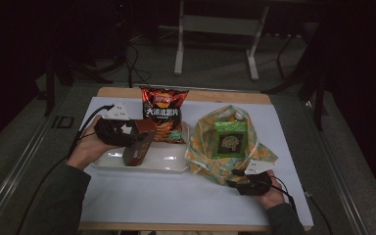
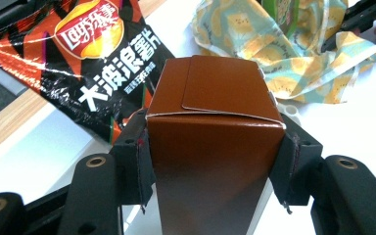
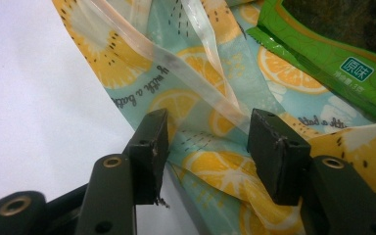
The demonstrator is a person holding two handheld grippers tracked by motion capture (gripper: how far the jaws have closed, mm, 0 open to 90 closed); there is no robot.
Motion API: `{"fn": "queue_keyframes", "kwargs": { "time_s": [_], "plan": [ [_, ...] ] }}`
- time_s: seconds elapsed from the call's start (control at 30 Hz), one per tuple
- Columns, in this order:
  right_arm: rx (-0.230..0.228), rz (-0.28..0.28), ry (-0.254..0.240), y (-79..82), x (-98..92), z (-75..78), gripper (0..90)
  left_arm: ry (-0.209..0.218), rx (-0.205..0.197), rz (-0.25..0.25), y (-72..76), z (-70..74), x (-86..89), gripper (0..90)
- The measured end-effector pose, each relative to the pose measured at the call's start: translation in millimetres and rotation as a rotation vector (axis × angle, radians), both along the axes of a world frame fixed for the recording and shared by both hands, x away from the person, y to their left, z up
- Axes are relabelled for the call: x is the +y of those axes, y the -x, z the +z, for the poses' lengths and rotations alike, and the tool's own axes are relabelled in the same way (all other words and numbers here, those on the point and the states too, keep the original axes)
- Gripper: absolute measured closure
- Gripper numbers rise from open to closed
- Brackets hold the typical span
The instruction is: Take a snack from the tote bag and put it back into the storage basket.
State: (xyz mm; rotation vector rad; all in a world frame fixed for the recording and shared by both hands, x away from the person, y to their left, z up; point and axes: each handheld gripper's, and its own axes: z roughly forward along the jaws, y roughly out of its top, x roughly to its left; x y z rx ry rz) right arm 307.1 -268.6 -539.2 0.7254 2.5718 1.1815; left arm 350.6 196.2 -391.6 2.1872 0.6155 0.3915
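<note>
My left gripper [image 1: 133, 138] is shut on a brown cardboard box [image 1: 140, 143], which it holds tilted over the white tray [image 1: 169, 165]. In the left gripper view both pads [image 2: 139, 161] press on the sides of the brown box [image 2: 215, 161], whose flap end faces away. A red and black chip bag [image 1: 163, 115] [image 2: 85, 63] lies with its lower end on the tray's far side. To the right sits a fruit-print bag [image 1: 203, 147] [image 3: 210, 68] with a green packet [image 1: 230, 139] [image 3: 333, 54] inside. My right gripper [image 1: 236, 179] [image 3: 208, 142] stands open at the bag's near edge, with the bag's edge lying between its jaws.
A white cover [image 1: 176, 200] lies over the wooden table, whose far edge [image 1: 215, 96] shows behind the chips. Beyond the table stand a grey metal frame [image 1: 178, 49] and cables on the floor. Cables trail from both grippers off the table's sides.
</note>
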Motion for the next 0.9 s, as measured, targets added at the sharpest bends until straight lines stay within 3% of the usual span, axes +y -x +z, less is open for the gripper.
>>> {"fn": "queue_keyframes", "kwargs": {
  "time_s": [0.4,0.9],
  "plan": [
    [0.001,0.0,0.0,0.1,0.1,0.0,49.4,0.06,-0.003,-0.049,-4.2,-9.7,-17.4,40.8],
    [0.002,0.0,0.0,0.2,0.1,0.0,49.3,0.073,0.033,-0.125,-9.9,-21.9,-52.7,37.9]
  ]
}}
